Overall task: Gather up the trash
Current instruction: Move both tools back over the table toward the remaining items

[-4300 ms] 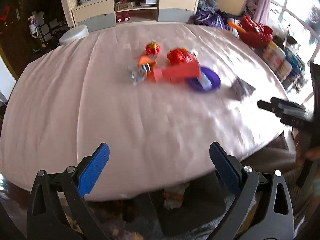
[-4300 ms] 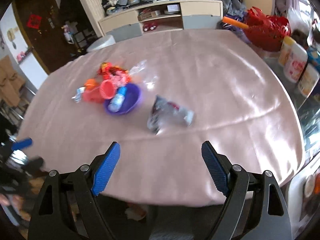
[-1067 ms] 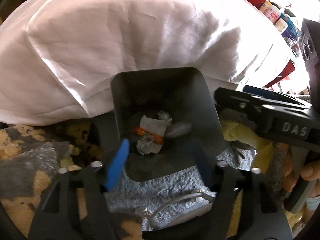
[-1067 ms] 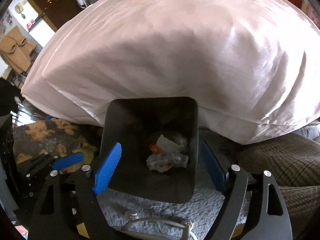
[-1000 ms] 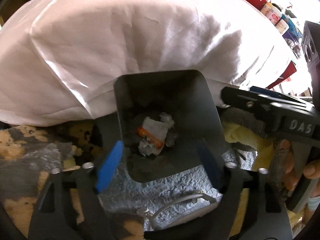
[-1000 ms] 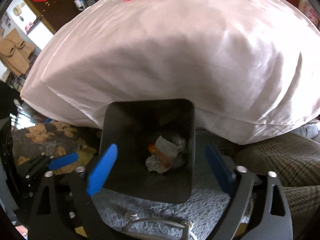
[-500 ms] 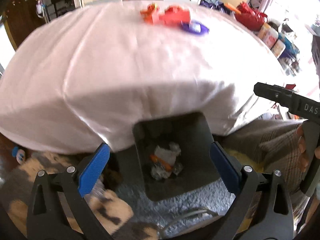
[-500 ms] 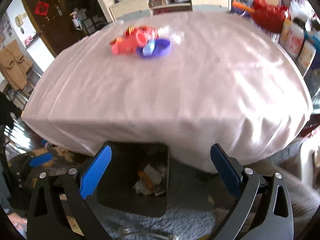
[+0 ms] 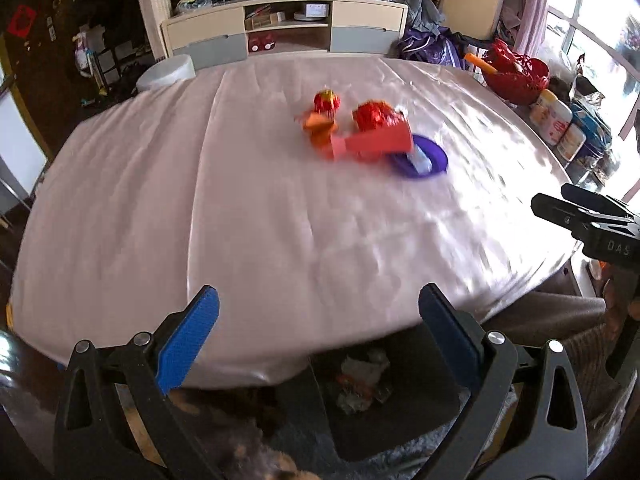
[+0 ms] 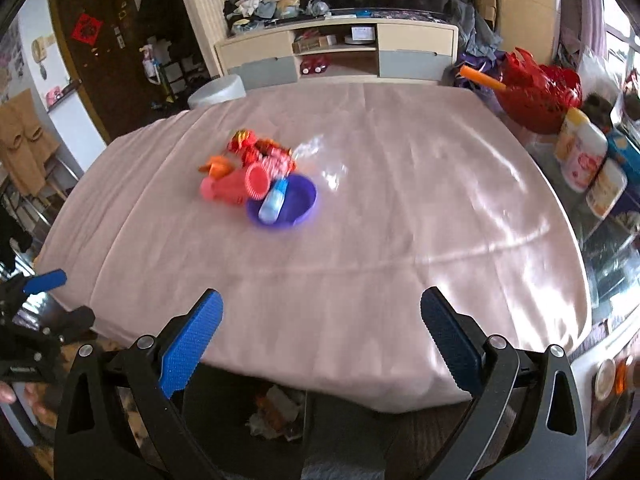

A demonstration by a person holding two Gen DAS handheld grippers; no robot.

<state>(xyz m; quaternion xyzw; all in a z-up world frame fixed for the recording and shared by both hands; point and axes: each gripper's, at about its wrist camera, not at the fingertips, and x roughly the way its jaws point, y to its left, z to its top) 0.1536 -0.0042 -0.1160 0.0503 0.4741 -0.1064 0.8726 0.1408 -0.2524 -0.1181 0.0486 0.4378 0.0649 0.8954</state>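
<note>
Reaching with both jaws wide and empty into the wrapper cluster (image 10: 256, 154) risks knocking the purple bowl (image 10: 294, 204) across the slick counter (image 10: 400, 220).

A second ago both of your grippers hung low over the dark bin (image 9: 384, 420), looking straight down into it. Now they have come up and tilted back, so the pink-covered tabletop (image 9: 260, 220) fills both views and the bin has slid to the bottom edge, half hidden under the cloth's hem. The left gripper (image 9: 316, 332) was narrower a second ago; its blue fingers (image 9: 188, 340) now stand wide apart with nothing between them. The right gripper (image 10: 320, 336) is likewise spread and empty. The silvery wrapper that lay near the purple bowl (image 10: 294, 204) four seconds ago is gone from the tabletop, and crumpled trash (image 10: 276, 412) lies in the bin.
</note>
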